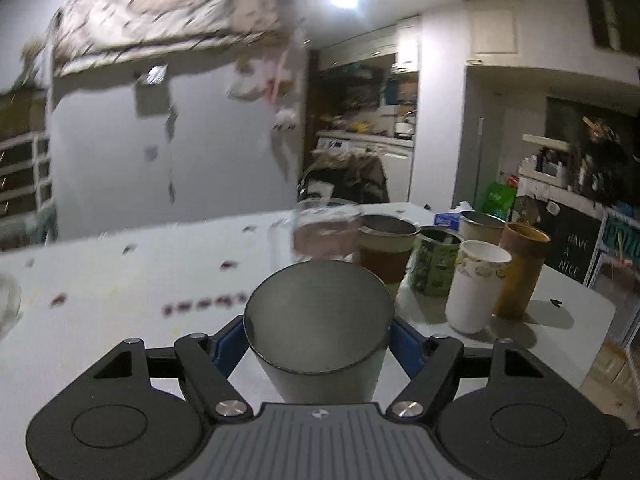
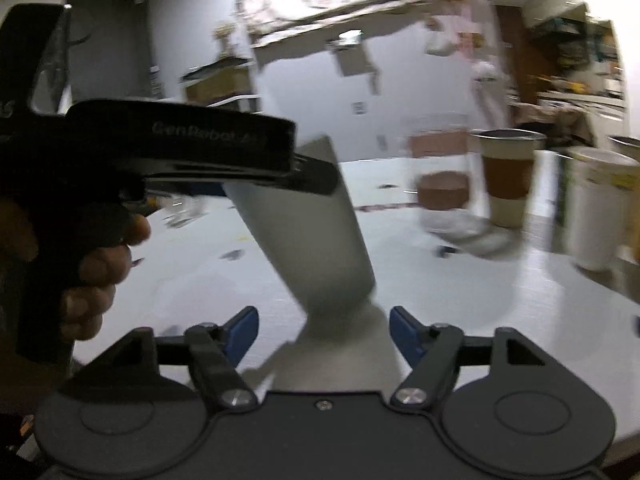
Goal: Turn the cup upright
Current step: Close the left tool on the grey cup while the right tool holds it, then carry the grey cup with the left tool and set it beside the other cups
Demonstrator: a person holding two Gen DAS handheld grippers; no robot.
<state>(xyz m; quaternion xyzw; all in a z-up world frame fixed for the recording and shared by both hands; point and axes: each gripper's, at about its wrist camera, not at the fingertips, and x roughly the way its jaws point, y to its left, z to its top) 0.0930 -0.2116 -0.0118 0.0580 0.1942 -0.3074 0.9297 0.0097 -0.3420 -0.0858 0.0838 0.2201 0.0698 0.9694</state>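
My left gripper (image 1: 318, 340) is shut on a grey metal cup (image 1: 318, 328); the blue pads press its sides just below the rim, and I look into its dark open mouth. In the right wrist view the same cup (image 2: 312, 232) stands tilted, its narrow base low near the white table (image 2: 500, 304), with the left gripper's black body (image 2: 192, 148) clamped near its top. My right gripper (image 2: 324, 330) is open and empty, its blue pads apart, just in front of the cup's base.
A cluster of upright cups stands at the right: a clear glass (image 1: 326, 232), a brown-sleeved cup (image 1: 386, 250), a green patterned can (image 1: 436, 266), a white paper cup (image 1: 476, 286), a brown tumbler (image 1: 520, 270). The table's right edge (image 1: 600, 320) is close behind them.
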